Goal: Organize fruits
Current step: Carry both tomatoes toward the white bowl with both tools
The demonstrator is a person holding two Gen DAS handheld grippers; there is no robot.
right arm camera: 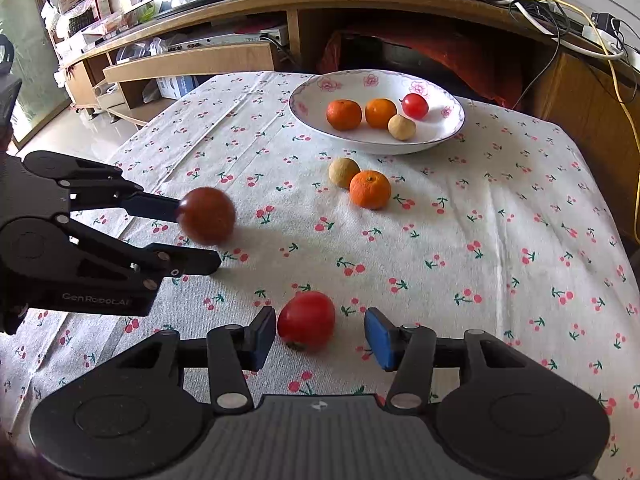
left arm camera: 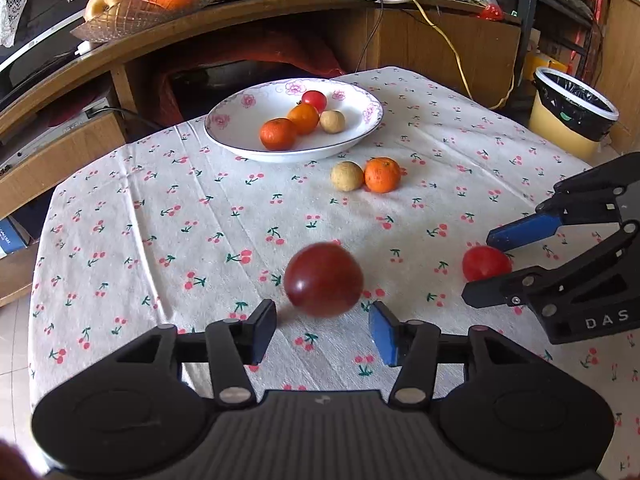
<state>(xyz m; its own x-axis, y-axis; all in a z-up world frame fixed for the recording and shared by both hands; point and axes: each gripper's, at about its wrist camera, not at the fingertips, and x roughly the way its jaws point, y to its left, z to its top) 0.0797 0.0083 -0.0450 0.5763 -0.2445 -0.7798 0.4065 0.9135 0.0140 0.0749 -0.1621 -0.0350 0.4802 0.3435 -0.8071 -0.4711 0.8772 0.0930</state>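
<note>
Bottom center of the left wrist view: left gripper (left arm camera: 323,330) jaws spread wide, dark red tomato (left arm camera: 323,279) blurred just ahead of the tips, not gripped. Bottom center of the right wrist view: right gripper (right arm camera: 320,334) also spread wide, bright red tomato (right arm camera: 306,321) between the fingers, near the left pad, contact unclear. Mid-frame on the cherry-print tablecloth (right arm camera: 480,216): 1 mandarin (right arm camera: 370,189) touching 1 tan round fruit (right arm camera: 344,173). Upper center: floral plate (right arm camera: 440,136) holding 2 mandarins, 1 tan fruit, 1 small tomato. Top edge: glass fruit bowl (left arm camera: 132,20) on the wooden shelf.
</note>
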